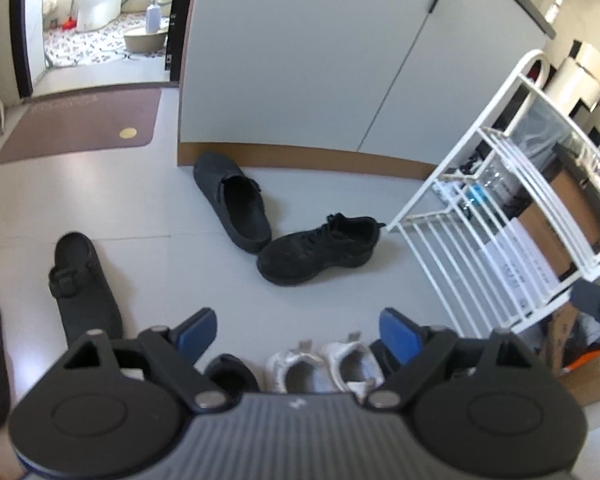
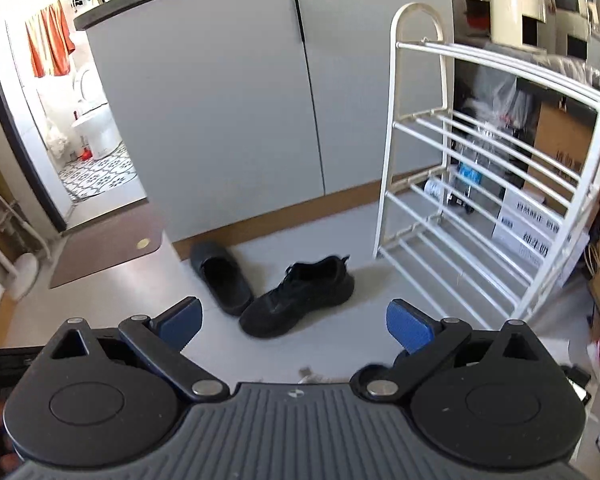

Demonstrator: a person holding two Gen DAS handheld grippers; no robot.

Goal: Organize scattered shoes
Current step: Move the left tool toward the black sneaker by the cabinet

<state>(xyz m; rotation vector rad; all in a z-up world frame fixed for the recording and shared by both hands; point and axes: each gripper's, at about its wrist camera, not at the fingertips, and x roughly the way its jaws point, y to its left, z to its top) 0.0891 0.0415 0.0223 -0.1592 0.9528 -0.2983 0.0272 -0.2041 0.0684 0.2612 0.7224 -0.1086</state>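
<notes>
Both the left gripper (image 1: pixel 298 334) and right gripper (image 2: pixel 294 322) gape empty above what looks like a black sneaker (image 1: pixel 320 248)

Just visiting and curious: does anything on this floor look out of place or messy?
Yes. The black sneaker and a dark slip-on lie at odd angles by the cabinet, toe touching heel, while the white shoe rack beside them shows no shoes on its shelves.

Bright daylight glares off the pale floor (image 1: pixel 100 200); fisheye edges bend and darken, slightly blurred throughout.
</notes>
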